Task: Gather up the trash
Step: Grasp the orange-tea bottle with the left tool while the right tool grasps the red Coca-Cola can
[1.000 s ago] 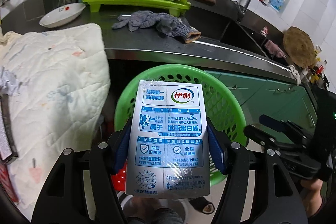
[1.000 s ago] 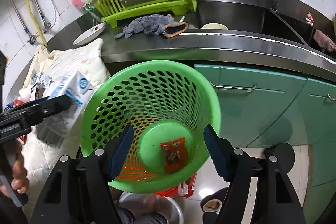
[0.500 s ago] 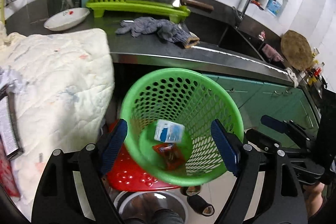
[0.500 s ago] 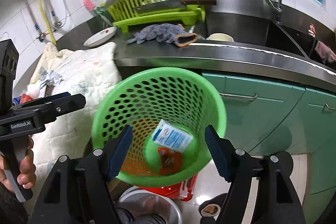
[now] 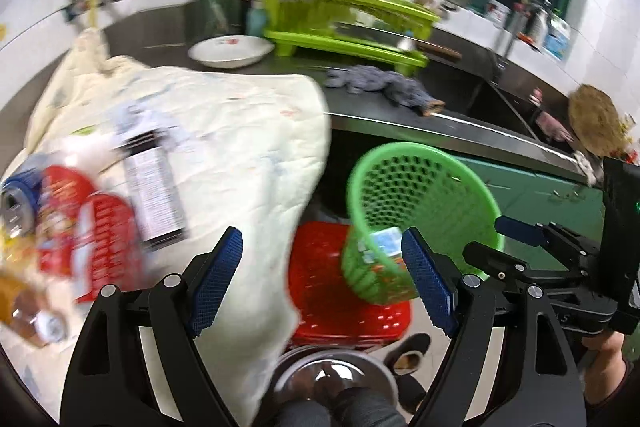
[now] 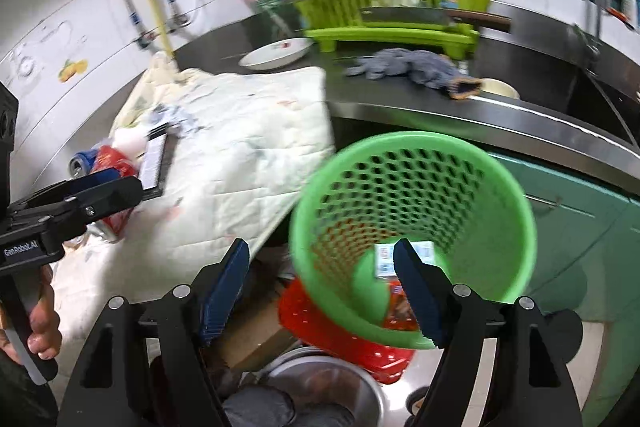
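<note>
A green perforated basket [image 5: 420, 187] [image 6: 412, 195] leans on a red stool, its mouth towards me. Inside lie a blue-and-white milk carton [image 5: 380, 243] [image 6: 424, 251] and an orange wrapper [image 6: 396, 307]. More trash lies on the white quilt [image 5: 240, 147] at the left: a black labelled box [image 5: 154, 179], a red packet [image 5: 100, 239], a blue can [image 5: 16, 195] and a bottle [image 5: 24, 311]. My left gripper [image 5: 320, 233] is open and empty over the quilt's edge. My right gripper [image 6: 320, 243] is empty and its jaws are opening beside the basket's rim.
On the steel counter [image 6: 440, 107] stand a green dish rack [image 5: 352, 23] with a cleaver, a white plate [image 5: 230, 51] and a grey rag [image 5: 380, 83]. A sink [image 5: 500, 99] lies to the right. Green cabinets [image 6: 580, 227] and a steel bowl [image 5: 332, 379] are below.
The milk carton left my left gripper and dropped into the basket. Both grippers then swung left and drew back, which brought the trash on the quilt into view.
</note>
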{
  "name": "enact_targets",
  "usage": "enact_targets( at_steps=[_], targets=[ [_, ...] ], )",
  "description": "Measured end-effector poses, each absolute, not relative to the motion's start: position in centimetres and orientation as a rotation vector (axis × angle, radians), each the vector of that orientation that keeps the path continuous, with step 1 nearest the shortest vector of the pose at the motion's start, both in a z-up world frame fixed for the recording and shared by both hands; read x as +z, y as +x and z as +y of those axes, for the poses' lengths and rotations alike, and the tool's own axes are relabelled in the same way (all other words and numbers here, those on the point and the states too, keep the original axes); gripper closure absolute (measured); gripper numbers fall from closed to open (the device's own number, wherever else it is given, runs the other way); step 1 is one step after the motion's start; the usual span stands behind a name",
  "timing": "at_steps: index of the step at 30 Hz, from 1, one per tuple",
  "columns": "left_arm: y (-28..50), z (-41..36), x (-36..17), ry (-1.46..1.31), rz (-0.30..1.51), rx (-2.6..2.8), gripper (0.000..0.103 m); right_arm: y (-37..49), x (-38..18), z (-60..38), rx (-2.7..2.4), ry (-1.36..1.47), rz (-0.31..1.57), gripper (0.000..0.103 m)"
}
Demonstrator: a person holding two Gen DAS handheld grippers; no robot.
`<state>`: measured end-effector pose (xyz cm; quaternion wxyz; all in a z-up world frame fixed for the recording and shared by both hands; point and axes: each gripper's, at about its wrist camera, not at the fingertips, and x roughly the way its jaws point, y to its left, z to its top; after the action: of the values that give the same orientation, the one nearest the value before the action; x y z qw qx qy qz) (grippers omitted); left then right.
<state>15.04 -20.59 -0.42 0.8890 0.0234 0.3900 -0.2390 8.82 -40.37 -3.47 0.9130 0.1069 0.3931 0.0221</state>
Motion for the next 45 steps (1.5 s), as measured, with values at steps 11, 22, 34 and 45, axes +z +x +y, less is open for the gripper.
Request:
enact_targets(
  at_steps=[11,22,34,45],
  targets=[
    [15.2,-7.9,0.6,-0.034,0.803,-0.166,0.022,12.3,-2.6,-32.3,0.224,0.194,0.829,0.031],
    [15.6,4.9,0.6,-0.276,0.849,0.212,0.022,15.6,-1.9,-25.8,0.367,0.175,0.859,0.031],
    [17.3,12.7,-2.8,-0.634,0.927,0.356,0.019,18.0,-1.8,-21.0,0.434,0.154,0.901,0.031],
    [19.7,13.8,-5.6,-0.766,0.978,0.391,0.019,20.3,-2.9,-19.5,0.446,0.185,0.946,0.031]
  ],
)
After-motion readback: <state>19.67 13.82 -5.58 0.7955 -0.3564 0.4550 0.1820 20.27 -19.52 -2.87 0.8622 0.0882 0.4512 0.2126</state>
